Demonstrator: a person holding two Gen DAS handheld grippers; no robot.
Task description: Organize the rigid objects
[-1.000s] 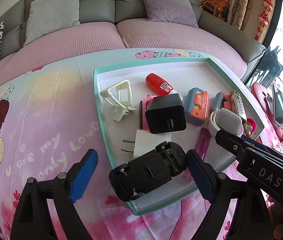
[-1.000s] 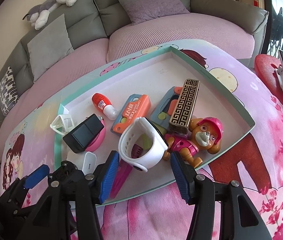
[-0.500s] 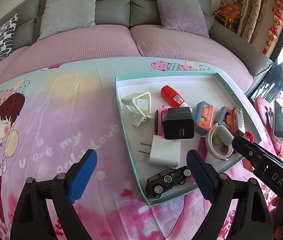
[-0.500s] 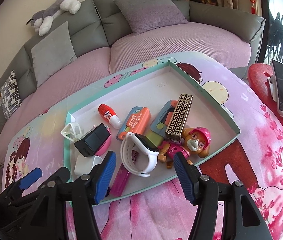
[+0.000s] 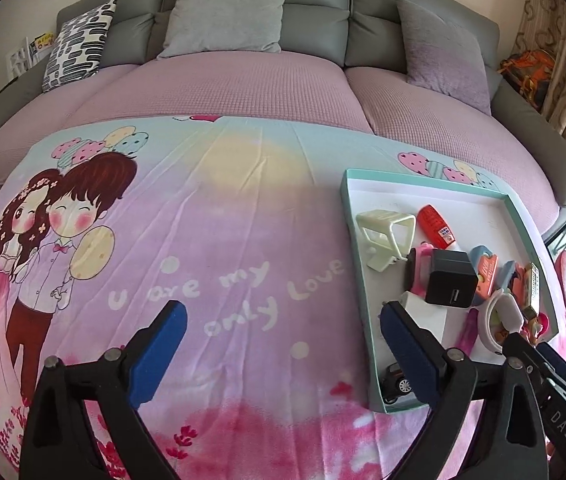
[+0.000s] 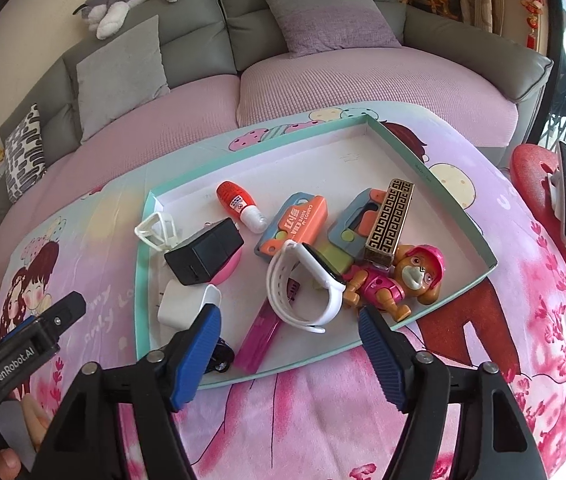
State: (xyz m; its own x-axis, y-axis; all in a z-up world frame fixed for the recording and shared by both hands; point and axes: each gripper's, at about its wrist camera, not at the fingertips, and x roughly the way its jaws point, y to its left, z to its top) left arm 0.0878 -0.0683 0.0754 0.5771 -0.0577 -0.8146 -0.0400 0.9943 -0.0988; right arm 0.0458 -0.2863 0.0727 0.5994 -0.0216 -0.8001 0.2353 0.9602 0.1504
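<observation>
Your left gripper (image 5: 281, 350) stood wide and empty over the printed pink blanket (image 5: 211, 240), its jaws having just spread further with nothing between them, and the teal-rimmed tray (image 5: 353, 264) lay off to its right. Your right gripper (image 6: 289, 344) had also just been opening, its blue pads (image 6: 199, 354) clear of everything, poised above the tray's near edge (image 6: 283, 370). Inside the tray the white smartwatch (image 6: 303, 288) rested on its side, just beside the pink pup figure (image 6: 399, 280), with the patterned gold harmonica (image 6: 389, 220) leaning across the blue-and-orange toy above it. The orange utility knife (image 6: 295, 226), the red correction bottle (image 6: 239, 206), the black charger (image 6: 205, 256) and the white plug (image 6: 185, 304) lay further left, and the white folding stand (image 6: 157, 232) sat by the far left corner. A magenta bar (image 6: 261, 336) lay near the front rim. The small black toy car (image 6: 219, 356) was mostly hidden behind your right gripper's left finger, so it seemed to sit in the tray's near corner.
</observation>
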